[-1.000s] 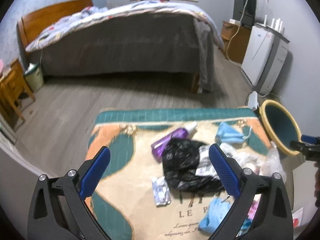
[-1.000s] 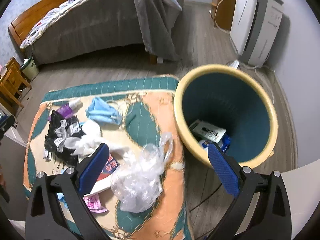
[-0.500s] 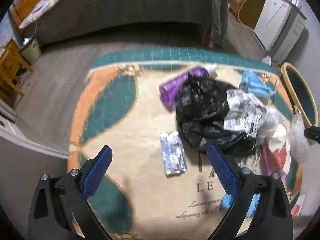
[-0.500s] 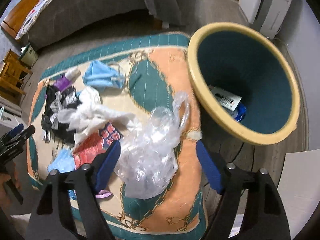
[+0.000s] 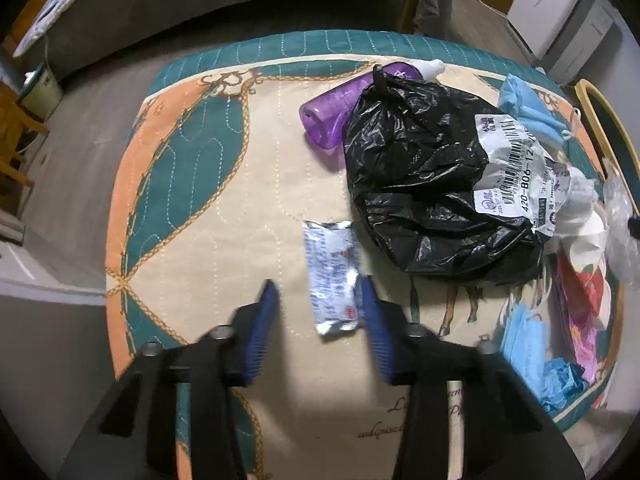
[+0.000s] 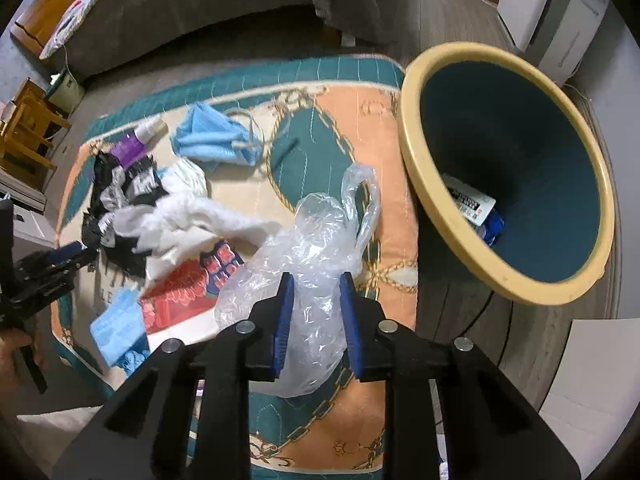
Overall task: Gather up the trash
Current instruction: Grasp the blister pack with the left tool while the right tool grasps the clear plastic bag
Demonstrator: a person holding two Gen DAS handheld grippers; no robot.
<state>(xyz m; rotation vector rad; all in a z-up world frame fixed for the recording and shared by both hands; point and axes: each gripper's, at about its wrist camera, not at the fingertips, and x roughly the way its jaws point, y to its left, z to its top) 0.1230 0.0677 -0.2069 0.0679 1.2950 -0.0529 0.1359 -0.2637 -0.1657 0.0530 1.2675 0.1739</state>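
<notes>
your left tool (image 5: 318, 304) straddles the foil sachet (image 5: 331, 276) on the quilted mat (image 5: 200, 208), fingers spread, ready to close. your right tool (image 6: 316, 312) is narrowed around the clear plastic bag (image 6: 312, 248), just beside the bin (image 6: 432, 184), so the drop is short.

left hand-held gripper (image 5: 318, 300) half-open, right hand-held gripper (image 6: 316, 300) narrowed

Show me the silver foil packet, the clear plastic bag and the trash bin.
silver foil packet (image 5: 331, 276), left wrist view, middle of the packet.
clear plastic bag (image 6: 316, 240), right wrist view, crumpled body.
trash bin (image 6: 424, 168), right wrist view, yellow rim.
</notes>
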